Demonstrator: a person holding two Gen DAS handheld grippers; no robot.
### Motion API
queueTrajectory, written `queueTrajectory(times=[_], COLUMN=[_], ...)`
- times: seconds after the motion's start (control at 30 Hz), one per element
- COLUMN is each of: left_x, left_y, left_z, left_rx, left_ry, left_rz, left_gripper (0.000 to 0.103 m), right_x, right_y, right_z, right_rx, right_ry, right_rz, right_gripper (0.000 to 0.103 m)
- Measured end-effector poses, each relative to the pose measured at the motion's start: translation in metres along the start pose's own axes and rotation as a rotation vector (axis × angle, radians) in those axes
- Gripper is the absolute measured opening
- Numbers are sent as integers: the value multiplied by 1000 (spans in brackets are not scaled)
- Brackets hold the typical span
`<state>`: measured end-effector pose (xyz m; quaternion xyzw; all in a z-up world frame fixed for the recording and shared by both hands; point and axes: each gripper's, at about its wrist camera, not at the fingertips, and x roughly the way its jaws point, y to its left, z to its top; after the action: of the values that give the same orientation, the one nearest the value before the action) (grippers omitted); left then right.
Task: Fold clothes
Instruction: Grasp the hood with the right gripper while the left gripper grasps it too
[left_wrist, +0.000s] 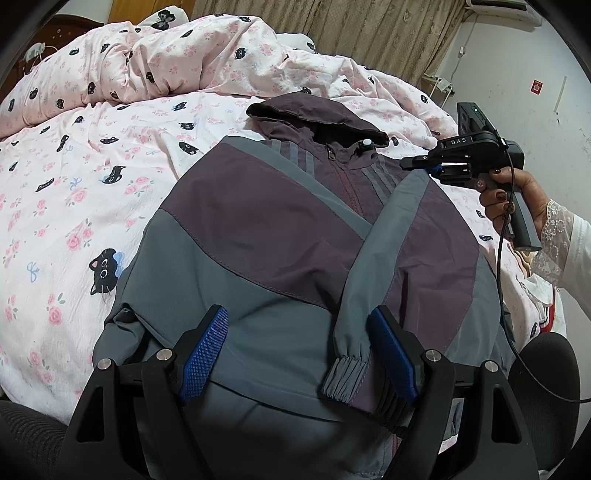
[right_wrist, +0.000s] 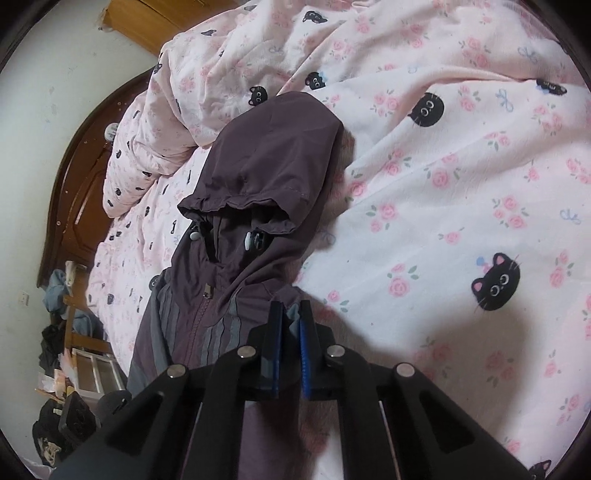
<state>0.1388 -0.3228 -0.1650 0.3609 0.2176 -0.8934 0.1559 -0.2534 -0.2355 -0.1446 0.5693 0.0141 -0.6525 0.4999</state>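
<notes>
1. Left wrist view: purple-and-grey hooded jacket (left_wrist: 280, 229) spread front-up on the bed (left_wrist: 74, 206), both sleeves folded across the chest, one cuff (left_wrist: 345, 373) between the wide-open blue pads of the left tool (left_wrist: 299, 354). Rumpled quilt (left_wrist: 155, 59) behind.
2. Right wrist view: hood (right_wrist: 273, 155) flat toward the headboard (right_wrist: 77, 192); right tool (right_wrist: 291, 336) clamped shut on grey shoulder fabric of the jacket.
</notes>
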Motion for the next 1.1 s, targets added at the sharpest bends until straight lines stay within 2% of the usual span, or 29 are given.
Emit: queueTrajectory(times=[0.2,0.37,0.4,0.5,0.53,0.77,0.93,1.1], left_x=[-1,-5,-9,-20,-24,-32,1,53], left_y=[-1,2,3,6,6,22,43,69], left_z=[0,4,7,17,22,90,152,208], left_rx=[17,3,-3,-14,-14,61,104,50], left_ry=[0,3,0,-17,-30,-80,-63,-11], left_rz=[7,-10,-20,-51,-59,-65,-65,-112], left_gripper=[75,75,75,75,75,75,75,75], right_x=[12,25,24,11,7,-20,-22,-18], right_y=[-3,-9,-11,-19,-22,-41,-42,-42], right_z=[-1,-5,-5,-5,-4,2,11,23], right_rx=[-3,22,28,42,46,56,43,30], right_ry=[18,35,31,-7,-18,-71,-75,-74], right_rz=[-99,-105,-93,-54,-44,-3,16,33], right_gripper=[8,13,16,35,37,37,41,41])
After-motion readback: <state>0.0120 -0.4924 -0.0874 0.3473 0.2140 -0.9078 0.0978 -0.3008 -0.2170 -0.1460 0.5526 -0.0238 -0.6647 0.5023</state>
